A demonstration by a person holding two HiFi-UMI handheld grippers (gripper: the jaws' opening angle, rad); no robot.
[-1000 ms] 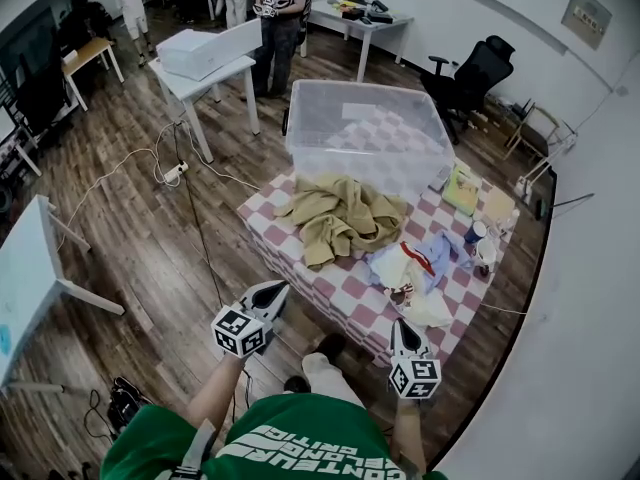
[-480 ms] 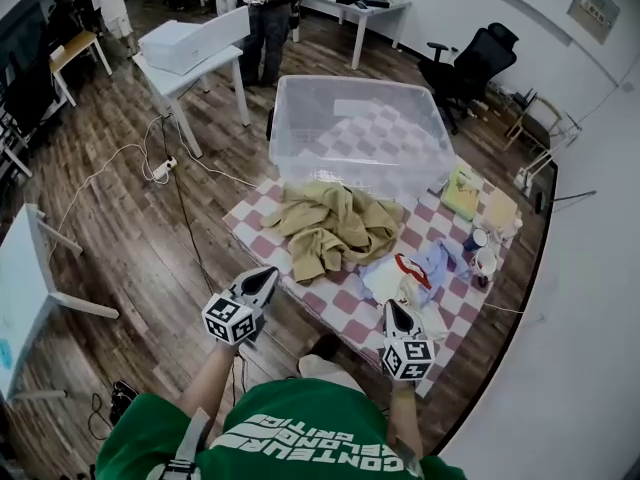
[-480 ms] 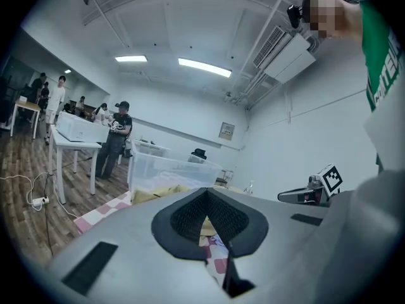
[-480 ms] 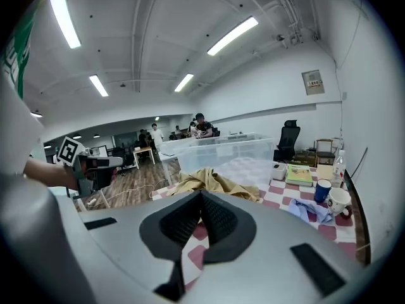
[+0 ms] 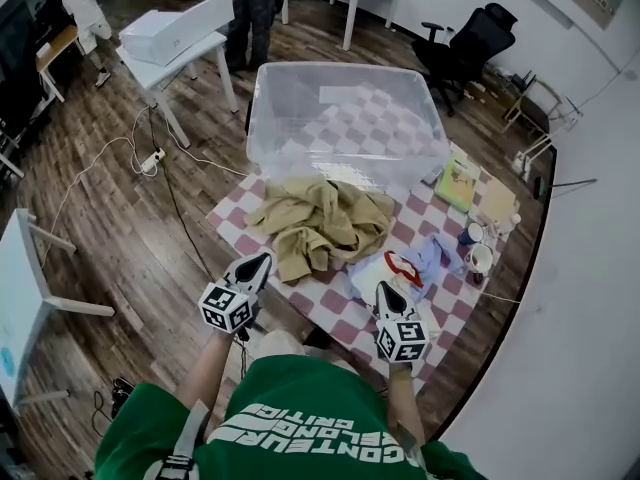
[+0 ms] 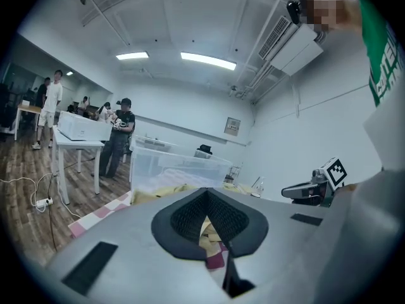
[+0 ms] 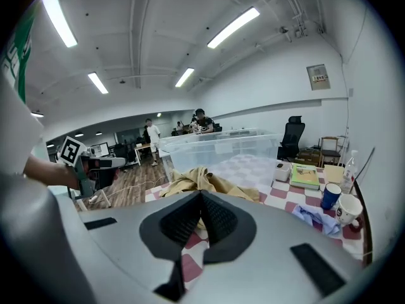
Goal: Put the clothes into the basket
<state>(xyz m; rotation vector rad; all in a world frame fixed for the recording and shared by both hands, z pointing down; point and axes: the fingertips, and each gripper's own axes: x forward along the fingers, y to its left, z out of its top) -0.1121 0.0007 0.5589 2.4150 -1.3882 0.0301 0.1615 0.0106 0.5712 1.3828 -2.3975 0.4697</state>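
A crumpled tan garment (image 5: 320, 223) lies on the checked table, just in front of the clear plastic basket (image 5: 345, 128). A smaller pile of white, light-blue and red clothes (image 5: 405, 268) lies to its right. My left gripper (image 5: 255, 265) hovers shut at the table's near-left edge, short of the tan garment (image 6: 166, 183). My right gripper (image 5: 385, 295) is shut too, over the near edge beside the small pile. Nothing is held in either. From the right gripper view the tan garment (image 7: 202, 181) and the basket (image 7: 221, 147) lie straight ahead.
A blue cup (image 5: 467, 234), a white mug (image 5: 481, 259), a book (image 5: 457, 185) and a small box sit at the table's right end. A cable (image 5: 185, 218) runs across the wooden floor at left. White desks (image 5: 175, 43), people and an office chair (image 5: 475, 43) stand beyond.
Both grippers have come forward toward the table, and the view has shifted so the table and basket sit closer. Both stay shut and hold nothing.
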